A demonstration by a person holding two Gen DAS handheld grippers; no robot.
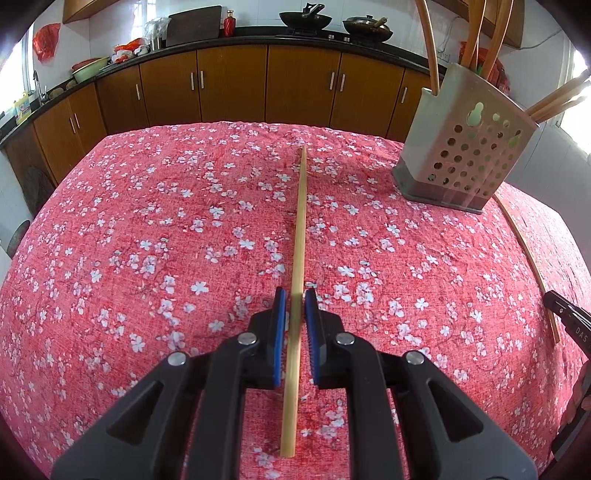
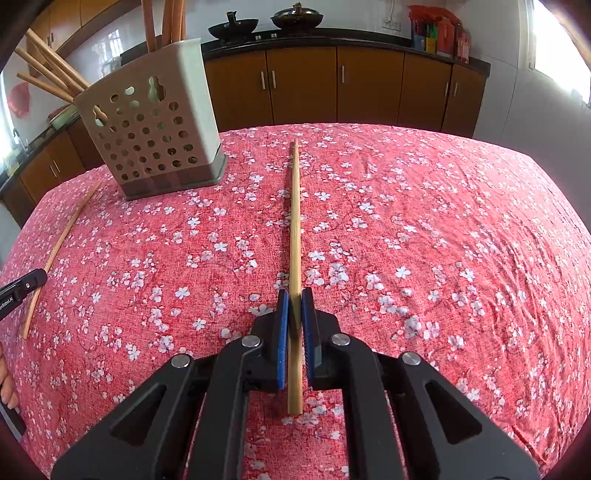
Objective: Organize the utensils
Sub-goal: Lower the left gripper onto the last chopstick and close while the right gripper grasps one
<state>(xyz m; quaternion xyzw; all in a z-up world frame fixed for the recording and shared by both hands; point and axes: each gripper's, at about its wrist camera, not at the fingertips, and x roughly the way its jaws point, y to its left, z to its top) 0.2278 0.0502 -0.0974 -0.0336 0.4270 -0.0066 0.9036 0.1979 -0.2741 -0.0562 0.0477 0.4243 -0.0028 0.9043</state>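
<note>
A bamboo chopstick [image 1: 300, 229] lies lengthwise on the red floral tablecloth, running between the blue pads of my left gripper [image 1: 295, 301]. The jaws stand close around it with small gaps. A second chopstick [image 2: 295, 229] runs between the pads of my right gripper [image 2: 294, 299], whose jaws are narrowed onto it. A grey perforated utensil holder [image 1: 467, 147] with several chopsticks stands at the far right in the left view and at the far left in the right view [image 2: 155, 125]. Each chopstick also shows in the other view [image 1: 528, 258] [image 2: 59, 251].
The tablecloth [image 1: 147, 240] covers the whole table. Brown kitchen cabinets [image 1: 229, 85] and a counter with woks [image 1: 304, 18] run behind the table. The other gripper's tip shows at each view's side edge [image 1: 565, 314] [image 2: 22, 288].
</note>
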